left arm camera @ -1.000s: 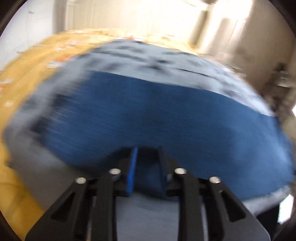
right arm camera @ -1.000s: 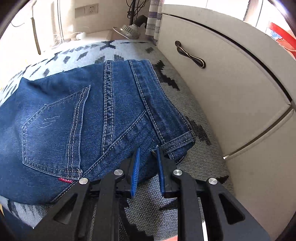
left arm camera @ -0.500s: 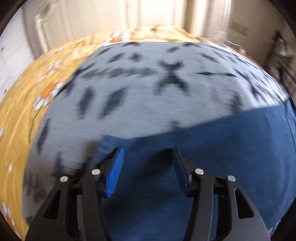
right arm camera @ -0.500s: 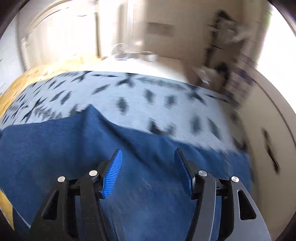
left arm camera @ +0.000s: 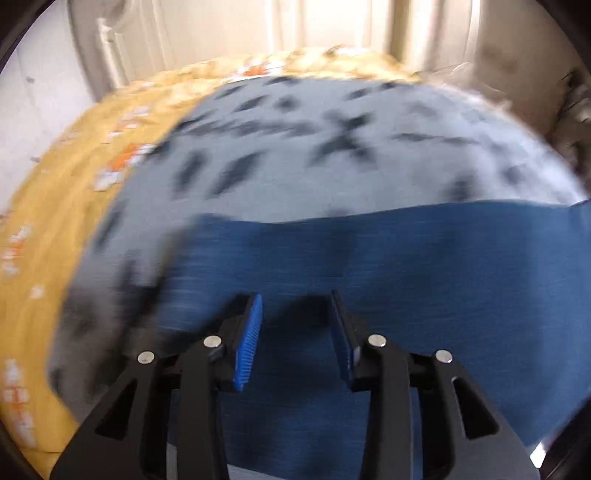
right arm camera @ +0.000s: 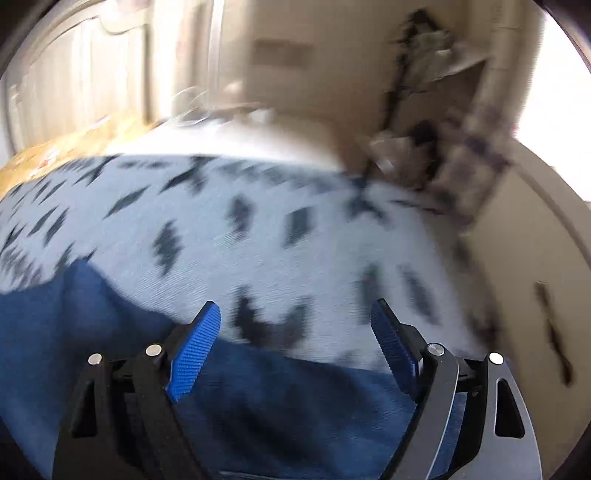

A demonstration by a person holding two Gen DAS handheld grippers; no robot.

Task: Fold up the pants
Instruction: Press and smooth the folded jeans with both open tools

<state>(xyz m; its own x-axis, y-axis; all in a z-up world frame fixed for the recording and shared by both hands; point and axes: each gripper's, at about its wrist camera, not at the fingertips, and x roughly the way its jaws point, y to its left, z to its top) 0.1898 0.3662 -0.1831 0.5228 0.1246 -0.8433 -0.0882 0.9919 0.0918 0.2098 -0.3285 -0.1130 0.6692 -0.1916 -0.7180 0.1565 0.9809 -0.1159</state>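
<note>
The blue denim pants (left arm camera: 369, 266) lie flat on a grey blanket with black marks (left arm camera: 295, 162). In the left wrist view they fill the lower half, and my left gripper (left arm camera: 295, 314) hovers over them, open, with nothing between its blue pads. In the right wrist view the pants (right arm camera: 110, 332) cover the lower left, with a raised fold near the left edge. My right gripper (right arm camera: 295, 317) is open wide above the pants' far edge, holding nothing. Both views are motion-blurred.
The grey patterned blanket (right arm camera: 258, 229) lies over a yellow floral bedspread (left arm camera: 55, 221). A cream cabinet with a dark handle (right arm camera: 554, 332) stands close on the right. Wardrobe doors (left arm camera: 258, 33) and clutter (right arm camera: 424, 129) lie beyond the bed.
Both grippers let go of the pants and opened. They lifted and swung toward the far side of the bed; the right one has spread wider in the last half second.
</note>
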